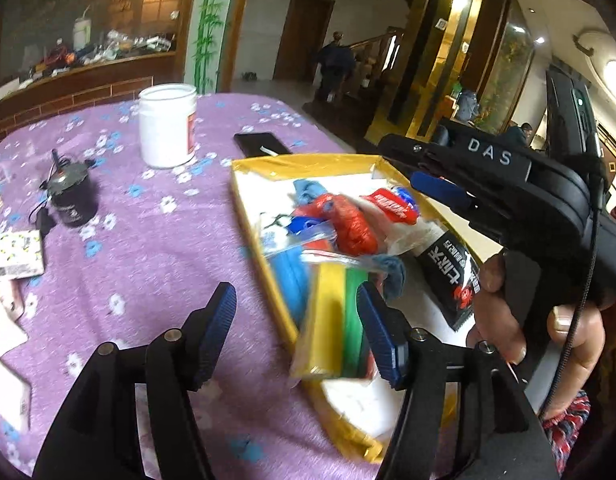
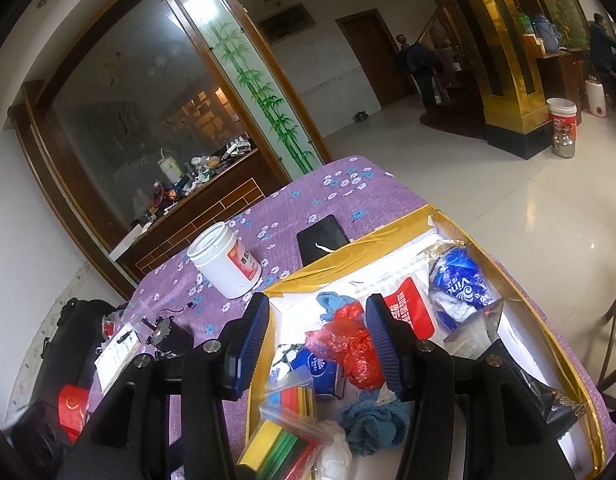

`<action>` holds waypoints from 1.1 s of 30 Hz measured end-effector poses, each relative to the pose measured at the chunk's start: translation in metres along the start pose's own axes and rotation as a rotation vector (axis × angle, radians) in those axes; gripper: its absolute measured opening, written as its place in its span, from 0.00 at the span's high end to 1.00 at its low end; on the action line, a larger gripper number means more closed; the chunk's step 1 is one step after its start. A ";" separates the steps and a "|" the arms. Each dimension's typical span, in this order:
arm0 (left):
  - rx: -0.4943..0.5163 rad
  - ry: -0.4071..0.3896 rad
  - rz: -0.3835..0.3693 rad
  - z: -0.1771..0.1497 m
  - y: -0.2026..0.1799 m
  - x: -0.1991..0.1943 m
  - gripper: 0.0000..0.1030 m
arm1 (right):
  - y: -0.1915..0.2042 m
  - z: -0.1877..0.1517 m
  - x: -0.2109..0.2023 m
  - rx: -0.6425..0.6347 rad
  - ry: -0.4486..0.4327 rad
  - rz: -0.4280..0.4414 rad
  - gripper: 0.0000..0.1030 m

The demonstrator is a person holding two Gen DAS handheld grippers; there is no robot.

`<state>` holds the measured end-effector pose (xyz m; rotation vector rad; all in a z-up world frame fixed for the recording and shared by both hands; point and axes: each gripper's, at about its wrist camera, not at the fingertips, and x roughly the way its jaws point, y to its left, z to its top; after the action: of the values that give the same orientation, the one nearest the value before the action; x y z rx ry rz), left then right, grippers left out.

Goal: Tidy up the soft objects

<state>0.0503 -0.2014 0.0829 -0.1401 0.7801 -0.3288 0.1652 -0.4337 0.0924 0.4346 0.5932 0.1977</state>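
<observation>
Big tiled room with a bamboo-painted pillar (image 2: 264, 92) and a purple flowered tablecloth (image 1: 156, 240) on the table; a shallow box with a gold taped rim (image 2: 344, 252) sits on it, stuffed with soft things.

Left gripper (image 1: 296, 336) has its jaws about half open with nothing clamped; the bagged stack of yellow and green sponges (image 1: 336, 320) lies just inside its right finger, overhanging the near rim of the box, not pinched as far as I can see; bare cloth fills the rest of the gap.

Right gripper (image 2: 316, 344) is also roughly half open and empty; between and beyond its fingers lies the crumpled red plastic bag (image 2: 356, 348), apart from both pads; the blue rag (image 2: 372, 420) sits below the right finger.

Also in the box: a blue tissue pack (image 2: 460, 284), a red packet (image 2: 408, 308), a small blue-and-white tissue pack (image 2: 316, 368) and a black sachet (image 1: 452, 268).

Beyond the jaws, outside the box: a white tub (image 1: 168, 124) and a black phone (image 1: 262, 144).

The sponges are motion-blurred; the box's right side is partly hidden behind the right gripper and the hand (image 1: 548, 312) holding it.
</observation>
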 end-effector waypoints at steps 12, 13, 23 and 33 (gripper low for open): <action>-0.056 0.090 0.090 -0.022 0.067 -0.048 0.40 | 0.016 -0.008 0.004 -0.087 0.007 0.050 0.48; -0.071 0.090 0.104 -0.026 0.079 -0.055 0.40 | 0.018 -0.008 0.004 -0.097 0.005 0.054 0.48; -0.354 0.105 0.301 -0.067 0.194 -0.093 0.27 | 0.016 -0.011 0.010 -0.086 0.026 0.057 0.48; -0.357 0.188 0.344 -0.077 0.207 -0.058 0.27 | 0.017 -0.013 0.011 -0.087 0.035 0.062 0.48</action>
<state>0.0069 0.0127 0.0164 -0.3080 1.0279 0.1287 0.1658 -0.4107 0.0851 0.3660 0.6032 0.2895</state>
